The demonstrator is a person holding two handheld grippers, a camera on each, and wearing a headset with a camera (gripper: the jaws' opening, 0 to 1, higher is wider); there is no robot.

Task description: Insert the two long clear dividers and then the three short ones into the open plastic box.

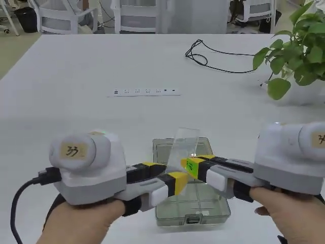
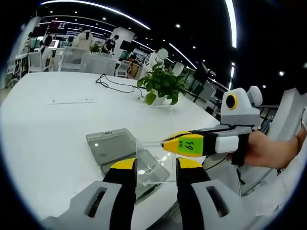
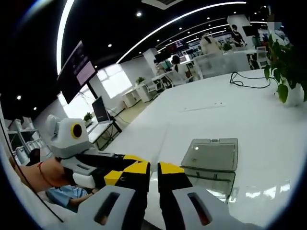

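Observation:
The open clear plastic box [image 1: 216, 212] lies on the white table, its lid [image 1: 161, 148] folded back. A clear divider [image 1: 184, 142] stands tilted above the box. My right gripper [image 1: 193, 163] reaches in from the right, shut on the divider's lower edge. My left gripper [image 1: 172, 181] points right just below it, over the box. In the left gripper view my left gripper [image 2: 157, 166] is open with the divider [image 2: 153, 160] between its jaws, and the right gripper [image 2: 165, 143] pinches the sheet's top edge. In the right gripper view the right gripper [image 3: 154, 167] is almost closed, with the box [image 3: 216, 182] ahead.
A white power strip [image 1: 144, 92] lies mid-table. A black cable [image 1: 213, 57] loops at the far right, beside a potted plant [image 1: 297, 56]. Office chairs [image 1: 63, 18] stand past the table's far edge. A hand [image 1: 292, 213] holds each gripper.

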